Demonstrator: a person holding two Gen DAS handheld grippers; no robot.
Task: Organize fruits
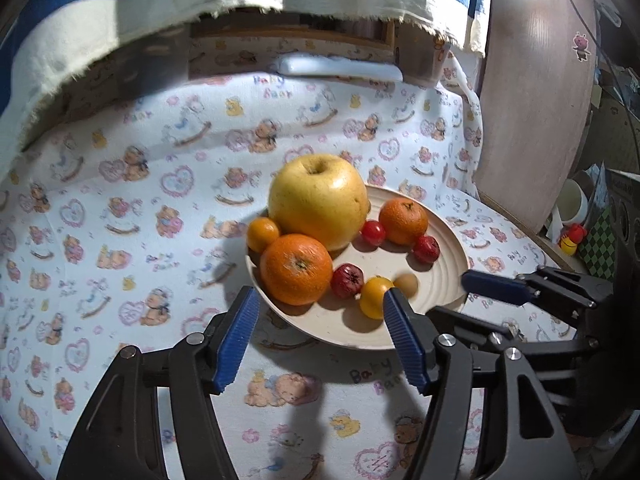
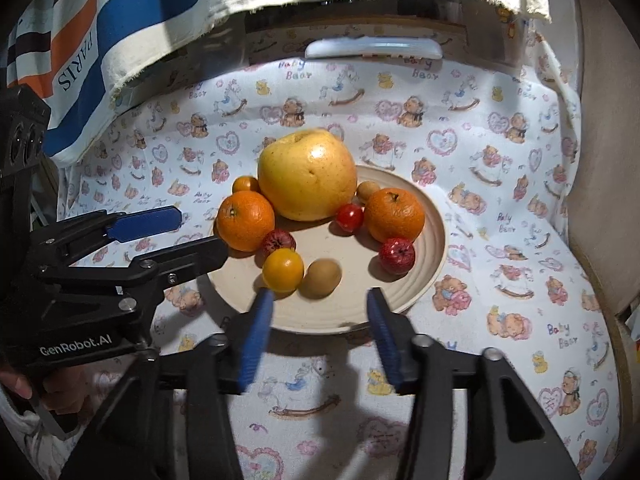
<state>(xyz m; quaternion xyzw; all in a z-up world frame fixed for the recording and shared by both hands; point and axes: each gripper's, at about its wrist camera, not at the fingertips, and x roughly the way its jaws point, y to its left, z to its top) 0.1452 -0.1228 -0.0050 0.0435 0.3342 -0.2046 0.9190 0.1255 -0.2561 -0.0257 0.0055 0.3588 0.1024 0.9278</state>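
A cream plate [image 1: 436,280] [image 2: 432,240] on the bear-print cloth holds a big yellow apple [image 1: 318,200] [image 2: 307,174], two oranges [image 1: 296,269] [image 1: 403,220] [image 2: 245,221] [image 2: 394,214], small yellow-orange fruits [image 1: 374,297] [image 2: 283,270], small red fruits [image 1: 346,280] [image 2: 397,255], a cherry tomato [image 1: 373,233] [image 2: 349,217] and a brown fruit [image 2: 321,283]. My left gripper [image 1: 318,300] is open and empty at the plate's near-left rim. My right gripper [image 2: 320,300] is open and empty at the near rim, just before the brown fruit.
A striped fabric [image 2: 140,20] hangs over the back edge. A white flat object [image 2: 374,49] lies at the far side of the cloth. A wooden panel [image 1: 536,100] and clutter with a cup [image 1: 572,200] stand to the right.
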